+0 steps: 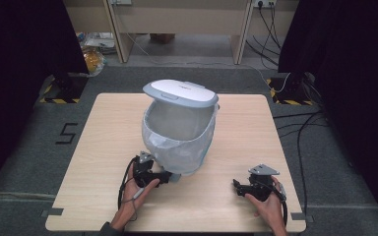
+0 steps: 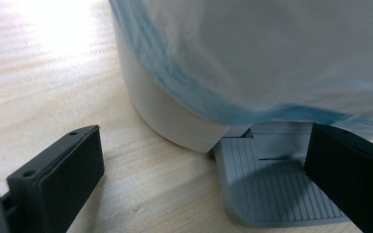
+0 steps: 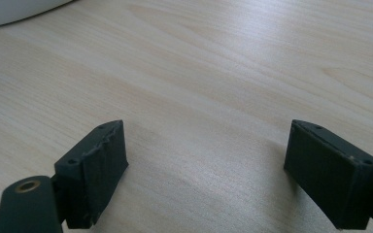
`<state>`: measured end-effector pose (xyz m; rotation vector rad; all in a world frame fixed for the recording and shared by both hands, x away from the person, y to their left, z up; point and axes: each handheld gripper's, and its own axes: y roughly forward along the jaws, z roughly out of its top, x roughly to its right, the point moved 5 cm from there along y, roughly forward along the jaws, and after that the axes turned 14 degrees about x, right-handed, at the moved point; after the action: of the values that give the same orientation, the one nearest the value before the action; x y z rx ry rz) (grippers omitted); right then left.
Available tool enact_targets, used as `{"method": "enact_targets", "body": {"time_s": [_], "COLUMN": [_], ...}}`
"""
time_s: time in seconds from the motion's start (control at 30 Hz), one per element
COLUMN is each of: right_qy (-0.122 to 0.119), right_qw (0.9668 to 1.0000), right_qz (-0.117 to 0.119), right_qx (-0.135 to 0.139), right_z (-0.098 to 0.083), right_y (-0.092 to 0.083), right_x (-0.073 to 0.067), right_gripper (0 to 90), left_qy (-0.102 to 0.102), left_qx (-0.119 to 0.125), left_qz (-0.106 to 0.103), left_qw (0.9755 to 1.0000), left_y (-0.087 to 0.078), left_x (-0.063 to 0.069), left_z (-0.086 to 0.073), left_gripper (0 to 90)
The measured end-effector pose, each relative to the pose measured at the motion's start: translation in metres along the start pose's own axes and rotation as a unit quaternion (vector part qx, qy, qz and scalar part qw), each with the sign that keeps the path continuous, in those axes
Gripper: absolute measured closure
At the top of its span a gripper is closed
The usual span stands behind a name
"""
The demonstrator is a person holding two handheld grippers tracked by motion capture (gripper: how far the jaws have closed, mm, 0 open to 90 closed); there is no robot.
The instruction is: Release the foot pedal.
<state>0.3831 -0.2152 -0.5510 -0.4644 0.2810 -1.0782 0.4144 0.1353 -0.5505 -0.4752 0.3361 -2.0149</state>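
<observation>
White pedal bin, lid raised and lined with a translucent bag, stands on the tabletop; left gripper open astride its grey pedal, right gripper open, well apart.

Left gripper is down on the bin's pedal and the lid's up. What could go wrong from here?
1. The left gripper has one jaw on the grey pedal near its edge; it may slip off, dropping the lid.
2. The bin looks light; pressing could tip or slide it on the table.
3. The loose bag liner hangs low and may snag.

Left gripper and right gripper low (jaws apart)
</observation>
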Motion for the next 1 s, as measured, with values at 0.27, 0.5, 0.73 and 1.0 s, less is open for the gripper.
{"method": "enact_targets", "body": {"time_s": [0.27, 0.5, 0.73, 1.0], "right_qy": [-0.001, 0.0, 0.0, 0.0], "right_qw": [1.0, 1.0, 1.0, 1.0], "right_qz": [0.001, 0.0, 0.0, 0.001], "right_qx": [0.0, 0.0, 0.0, 0.0], "right_z": [0.0, 0.0, 0.0, 0.0], "right_y": [0.0, 0.0, 0.0, 0.0], "right_x": [0.0, 0.0, 0.0, 0.0], "right_gripper": [15.3, 15.3, 15.1, 15.0], "left_qy": [-0.005, -0.002, -0.002, -0.003], "left_qx": [-0.001, -0.002, -0.001, -0.003], "left_qz": [-0.002, -0.003, -0.01, -0.019], "left_qw": [1.0, 1.0, 1.0, 0.9998], "left_y": [0.0, -0.002, -0.007, -0.01], "left_x": [-0.001, 0.0, -0.001, 0.001], "left_z": [0.0, 0.001, 0.006, 0.007], "left_gripper": [0.1, 0.1, 0.1, 3.6]}}
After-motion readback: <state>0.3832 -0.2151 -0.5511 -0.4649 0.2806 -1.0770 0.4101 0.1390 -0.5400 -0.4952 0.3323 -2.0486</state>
